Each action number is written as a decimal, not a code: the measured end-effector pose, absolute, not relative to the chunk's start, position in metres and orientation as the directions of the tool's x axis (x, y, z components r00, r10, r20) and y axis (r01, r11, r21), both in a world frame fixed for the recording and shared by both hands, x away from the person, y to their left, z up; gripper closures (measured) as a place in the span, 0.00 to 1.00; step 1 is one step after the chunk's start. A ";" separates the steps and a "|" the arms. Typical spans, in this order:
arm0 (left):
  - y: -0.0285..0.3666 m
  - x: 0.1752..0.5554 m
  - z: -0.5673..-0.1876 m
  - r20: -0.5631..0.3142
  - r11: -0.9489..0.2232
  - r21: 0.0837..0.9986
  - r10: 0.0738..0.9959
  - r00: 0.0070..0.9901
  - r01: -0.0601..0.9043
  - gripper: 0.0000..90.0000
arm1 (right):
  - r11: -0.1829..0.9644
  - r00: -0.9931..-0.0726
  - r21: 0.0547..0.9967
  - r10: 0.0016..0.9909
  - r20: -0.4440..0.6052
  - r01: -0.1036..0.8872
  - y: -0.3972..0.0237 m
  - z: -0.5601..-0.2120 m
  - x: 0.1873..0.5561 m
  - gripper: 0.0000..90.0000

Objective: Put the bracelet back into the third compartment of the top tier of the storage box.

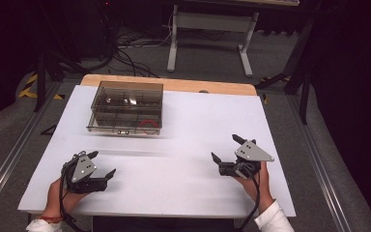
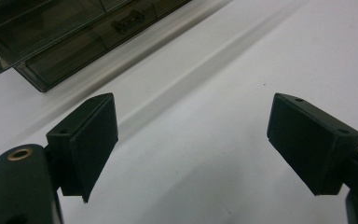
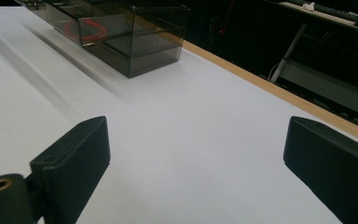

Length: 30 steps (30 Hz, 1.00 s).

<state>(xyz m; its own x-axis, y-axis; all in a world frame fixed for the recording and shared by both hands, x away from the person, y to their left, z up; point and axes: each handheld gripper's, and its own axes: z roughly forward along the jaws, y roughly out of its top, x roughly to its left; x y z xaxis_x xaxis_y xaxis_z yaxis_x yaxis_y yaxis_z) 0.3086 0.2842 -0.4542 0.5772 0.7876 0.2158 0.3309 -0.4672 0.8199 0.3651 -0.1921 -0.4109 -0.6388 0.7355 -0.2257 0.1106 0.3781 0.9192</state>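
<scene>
A smoky transparent compartment box stands closed at the back left of the white table, with a red ring inside its front right compartment. My left gripper rests open near the table's front left, its jaws spread wide with nothing between them. My right gripper is open at the front right, empty too. The box lies ahead and to the left in the left gripper view. In the right gripper view the box stands far ahead, the red ring showing through its wall.
The table's wooden back edge runs behind the box. Beyond it on the floor are a white desk frame and cables. Black stands flank the table's right side.
</scene>
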 end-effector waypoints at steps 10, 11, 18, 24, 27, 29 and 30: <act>0.287 0.311 -0.454 0.196 -0.453 0.826 0.790 0.581 0.336 0.24 | 0.363 -0.646 0.924 0.735 -0.206 0.119 -0.204 -0.424 0.353 0.14; 0.288 0.311 -0.454 0.193 -0.450 0.826 0.790 0.581 0.338 0.25 | 0.360 -0.647 0.925 0.735 -0.202 0.120 -0.205 -0.425 0.352 0.14; 0.292 0.311 -0.454 0.197 -0.435 0.835 0.809 0.554 0.338 0.30 | 0.348 -0.652 0.930 0.733 -0.194 0.115 -0.209 -0.432 0.343 0.14; 0.292 0.307 -0.452 0.206 -0.434 0.843 0.807 0.553 0.318 0.51 | 0.360 -0.659 0.927 0.723 -0.205 0.107 -0.208 -0.437 0.335 0.14; 0.290 0.306 -0.451 0.221 -0.443 0.843 0.803 0.553 0.306 0.65 | 0.355 -0.662 0.928 0.723 -0.198 0.110 -0.209 -0.438 0.332 0.14; 0.291 0.306 -0.450 0.226 -0.450 0.841 0.798 0.558 0.302 0.76 | 0.344 -0.663 0.932 0.726 -0.184 0.117 -0.209 -0.438 0.331 0.14; 0.292 0.306 -0.450 0.227 -0.450 0.841 0.797 0.560 0.300 0.81 | 0.341 -0.665 0.933 0.725 -0.180 0.119 -0.208 -0.439 0.331 0.14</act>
